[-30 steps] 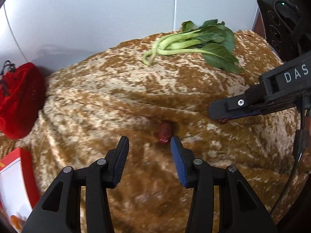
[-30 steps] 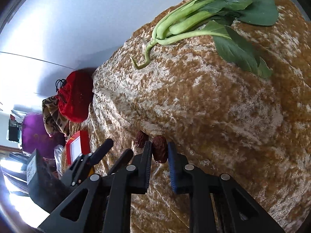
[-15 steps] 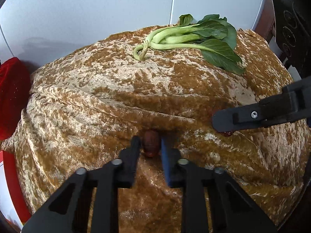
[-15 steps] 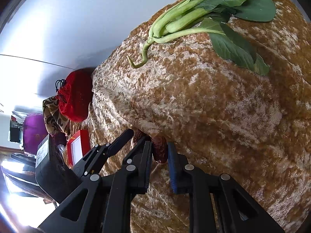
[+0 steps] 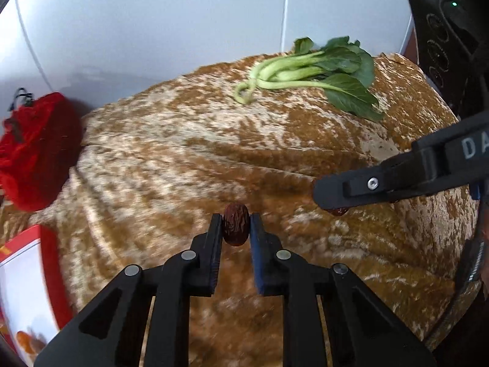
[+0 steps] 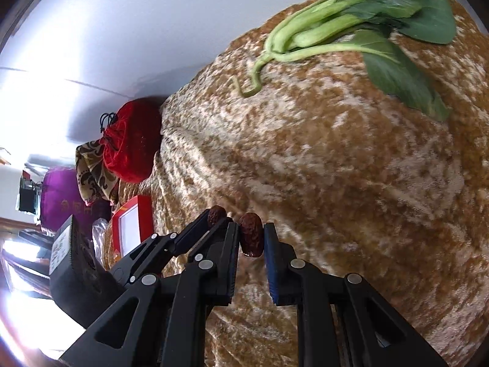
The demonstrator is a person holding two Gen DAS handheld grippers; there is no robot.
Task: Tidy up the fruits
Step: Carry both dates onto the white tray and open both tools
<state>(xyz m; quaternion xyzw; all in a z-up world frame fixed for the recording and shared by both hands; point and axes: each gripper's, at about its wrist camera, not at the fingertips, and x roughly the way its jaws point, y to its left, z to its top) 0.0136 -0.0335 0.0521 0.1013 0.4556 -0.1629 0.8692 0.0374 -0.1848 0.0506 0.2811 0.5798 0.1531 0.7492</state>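
A wrinkled dark-red date (image 5: 235, 224) is pinched between the pads of my left gripper (image 5: 236, 225), lifted just above the golden-brown velvet cloth (image 5: 189, 159). My right gripper (image 6: 251, 236) is shut on a second red date (image 6: 251, 238). In the left wrist view the right gripper (image 5: 336, 205) reaches in from the right, a bit of its date (image 5: 337, 211) showing under the finger. In the right wrist view the left gripper (image 6: 218, 217) sits just left of mine, holding its date (image 6: 215, 214).
A bunch of bok choy (image 5: 318, 73) lies at the far end of the cloth (image 6: 336, 168), also seen as green leaves (image 6: 366, 15). A red drawstring pouch (image 5: 33, 150) and a red-and-white box (image 5: 24, 278) sit left. White wall behind.
My left gripper closed around the date that lay on the cloth and raised it slightly. The right gripper kept its date and stayed in place.
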